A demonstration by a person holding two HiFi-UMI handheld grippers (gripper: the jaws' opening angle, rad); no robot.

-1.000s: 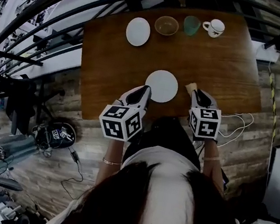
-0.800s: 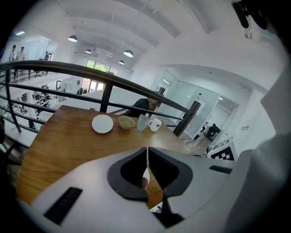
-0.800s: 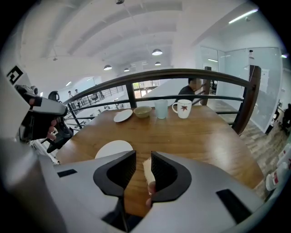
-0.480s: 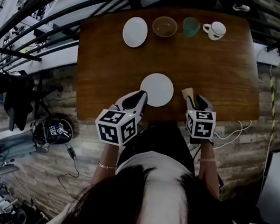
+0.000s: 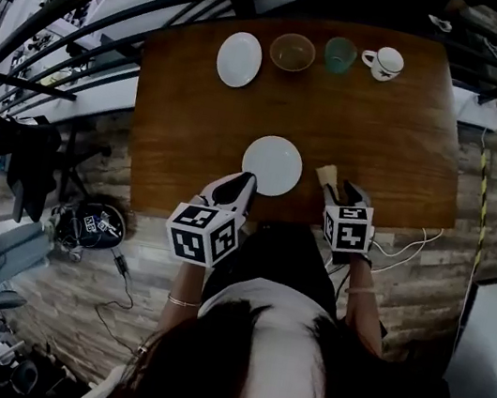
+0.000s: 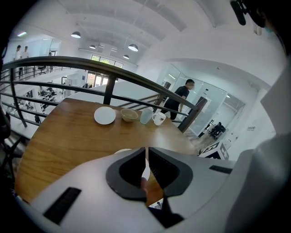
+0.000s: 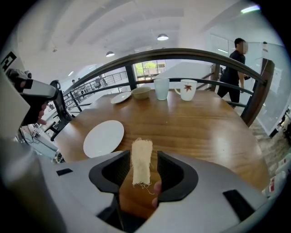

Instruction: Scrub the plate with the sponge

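bowl (image 5: pixel 292 51), cup (image 5: pixel 339 54), mug (image 5: pixel 385 63) in row, plate (image 5: pixel 272 165) nearer

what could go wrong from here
The jaws of the right gripper have just been opening, and the sponge sits loose between them: a skewed close may catch only its frayed end. The plate lies unheld near the table edge, the left gripper shut beside it, so scrubbing could push it off.

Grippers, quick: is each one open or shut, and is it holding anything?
Left gripper: shut, nothing held.
Right gripper: open, its jaws have just been opening; the sponge sits between them, not gripped.
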